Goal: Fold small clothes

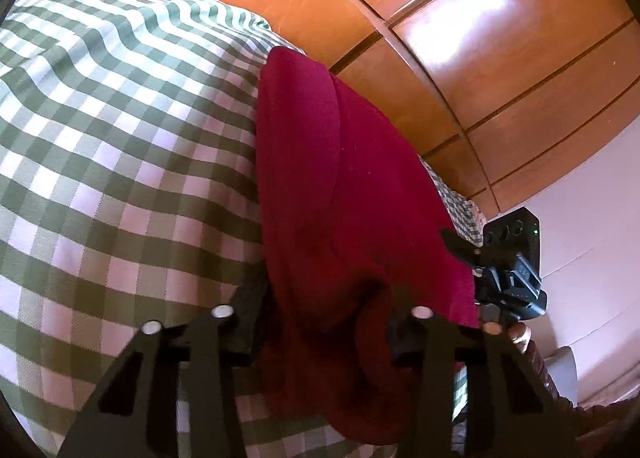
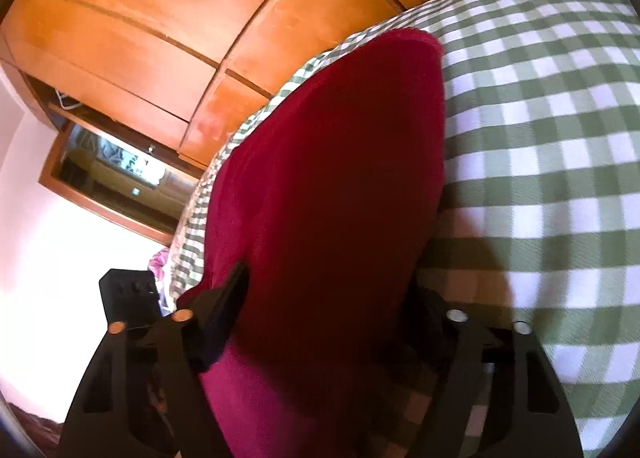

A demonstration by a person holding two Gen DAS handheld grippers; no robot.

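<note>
Two black two-finger grippers of mine meet over one dark red knitted garment [image 1: 340, 186] lying on a green-and-white checked bedspread [image 1: 120, 130]. My left gripper [image 1: 320, 322] has its jaws part-way apart with a bunched fold of the red cloth between them; whether the pads actually press on it I cannot tell. My right gripper [image 2: 332, 322] straddles the garment's near end, jaws wide, the left finger [image 2: 224, 310] touching the cloth's edge at 9 o'clock, the other finger on the bedspread at 3 o'clock. In the left wrist view the right gripper shows at 4 o'clock, at the garment's edge. Polished orange-brown wooden wardrobe doors [image 2: 160, 18] rise beyond the bed at 12 o'clock; a pale pink wall [image 2: 48, 238] sits at 8 o'clock.
</note>
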